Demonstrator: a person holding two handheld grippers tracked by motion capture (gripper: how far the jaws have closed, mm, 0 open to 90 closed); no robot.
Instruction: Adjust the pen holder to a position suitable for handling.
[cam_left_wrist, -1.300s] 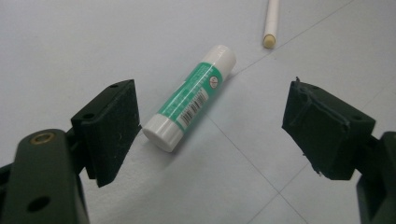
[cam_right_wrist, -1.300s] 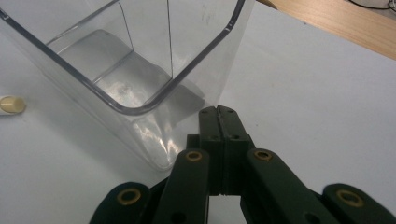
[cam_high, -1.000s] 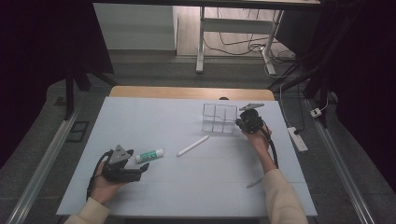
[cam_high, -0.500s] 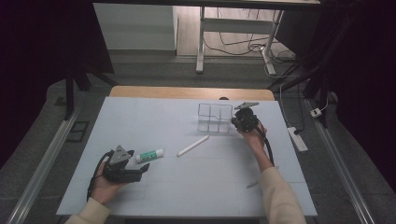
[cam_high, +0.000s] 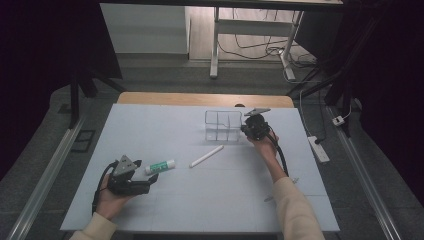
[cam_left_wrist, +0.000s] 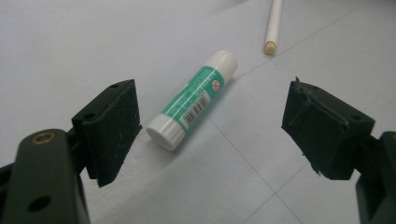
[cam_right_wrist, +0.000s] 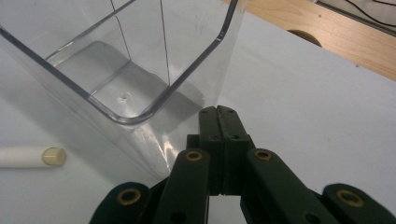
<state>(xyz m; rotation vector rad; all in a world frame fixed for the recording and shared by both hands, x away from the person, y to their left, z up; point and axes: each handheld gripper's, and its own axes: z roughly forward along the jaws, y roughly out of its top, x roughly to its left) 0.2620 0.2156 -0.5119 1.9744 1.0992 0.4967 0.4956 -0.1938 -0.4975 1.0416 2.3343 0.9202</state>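
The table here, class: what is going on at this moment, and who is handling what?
A person holds a gripper in each hand at a pale blue table. The left gripper is open, with a green-and-white glue stick lying on the table between its jaws, not yet gripped. The right gripper is shut and pressed against the corner of a clear divided box. A white stick lies between the two.

A white stick with a cream tip lies on the pale blue table top, near its middle. A wooden edge runs along the table's far side. On the grey floor beyond stand a white metal frame and tangled black cables, with a white power strip to the right.
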